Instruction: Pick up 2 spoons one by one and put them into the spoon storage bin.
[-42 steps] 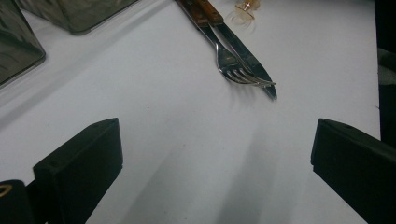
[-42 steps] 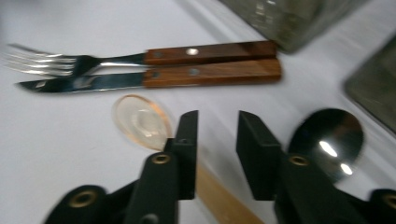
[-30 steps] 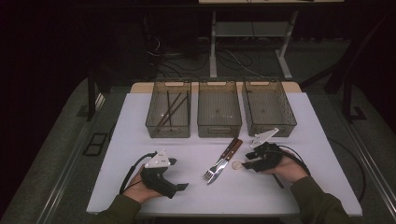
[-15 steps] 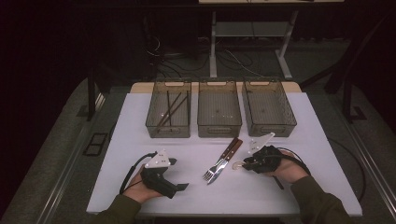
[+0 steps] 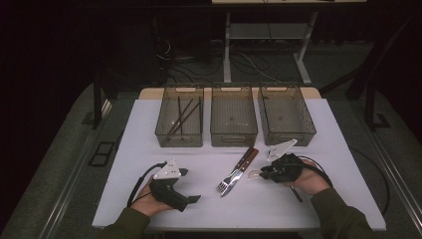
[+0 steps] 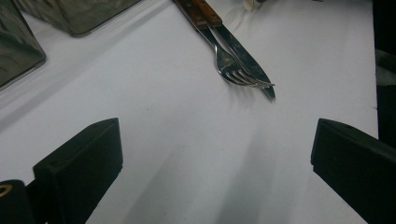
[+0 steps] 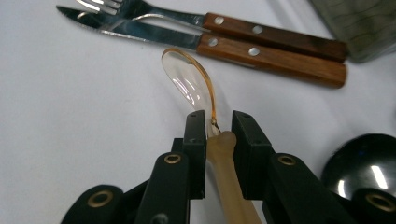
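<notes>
White table (image 5: 308, 199): right gripper (image 7: 218, 125) jaws just closed on translucent spoon (image 7: 196, 88); left gripper (image 6: 215, 154) jaws apart, empty

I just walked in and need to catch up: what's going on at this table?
A person is handling cutlery with a gripper in each hand. The right gripper has just closed its jaws on the handle of a translucent plastic spoon, beside a wooden-handled fork and knife lying on the white table. The left gripper rests open on the table, holding nothing. Three bins stand behind; the left bin holds chopsticks.
</notes>
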Demonstrator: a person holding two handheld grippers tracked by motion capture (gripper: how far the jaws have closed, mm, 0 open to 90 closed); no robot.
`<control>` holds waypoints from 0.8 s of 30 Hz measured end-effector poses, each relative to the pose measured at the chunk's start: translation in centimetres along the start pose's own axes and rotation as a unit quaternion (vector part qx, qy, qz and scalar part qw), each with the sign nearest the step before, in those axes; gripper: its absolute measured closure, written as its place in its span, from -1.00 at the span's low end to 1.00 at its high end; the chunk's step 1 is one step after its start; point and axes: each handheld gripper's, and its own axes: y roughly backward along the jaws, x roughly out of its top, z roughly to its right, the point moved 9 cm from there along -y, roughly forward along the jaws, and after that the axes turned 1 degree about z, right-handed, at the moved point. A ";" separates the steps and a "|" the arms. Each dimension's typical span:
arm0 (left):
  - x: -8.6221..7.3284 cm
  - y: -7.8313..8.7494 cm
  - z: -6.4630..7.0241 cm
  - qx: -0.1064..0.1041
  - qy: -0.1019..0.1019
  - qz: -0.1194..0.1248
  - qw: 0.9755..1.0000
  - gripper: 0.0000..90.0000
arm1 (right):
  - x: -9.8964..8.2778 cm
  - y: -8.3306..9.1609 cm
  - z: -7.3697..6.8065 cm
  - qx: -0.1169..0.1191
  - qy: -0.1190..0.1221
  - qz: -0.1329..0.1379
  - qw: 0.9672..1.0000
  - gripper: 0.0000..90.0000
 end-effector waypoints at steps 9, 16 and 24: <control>0.0 0.1 -0.1 0.003 -0.001 0.001 1.000 -0.98 | 1.1 1.4 0.5 -0.017 -0.044 0.041 0.998 0.69; 0.0 0.3 -0.4 0.005 0.000 0.005 1.000 -0.98 | 1.8 2.0 1.0 -0.032 -0.077 0.071 0.994 0.68; -0.3 0.4 -0.7 0.009 0.003 0.002 1.000 -1.00 | 2.6 2.7 1.7 -0.051 -0.109 0.101 0.988 0.68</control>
